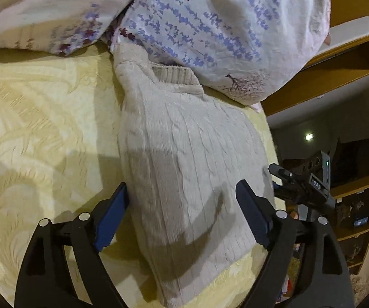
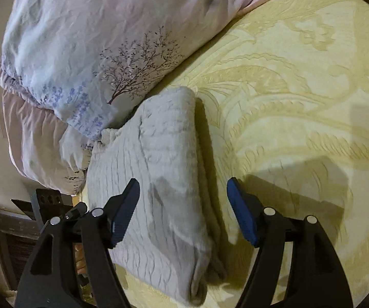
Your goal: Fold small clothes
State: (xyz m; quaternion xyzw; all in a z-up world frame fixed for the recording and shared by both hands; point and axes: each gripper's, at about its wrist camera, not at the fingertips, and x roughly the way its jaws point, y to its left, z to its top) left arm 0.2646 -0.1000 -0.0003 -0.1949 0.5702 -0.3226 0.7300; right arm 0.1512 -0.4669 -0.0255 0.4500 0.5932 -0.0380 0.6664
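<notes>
On yellow bedspread (image 1: 43, 128), folded sweater (image 1: 184, 166) lies collar-to-quilt (image 1: 210, 25).

Soft cloth against hard plastic

A fuzzy cable-knit sweater (image 1: 184, 154) is lying on the embossed matt bedspread (image 1: 43, 128); at twelve o'clock, a smooth printed-cotton duvet (image 1: 210, 25).
</notes>
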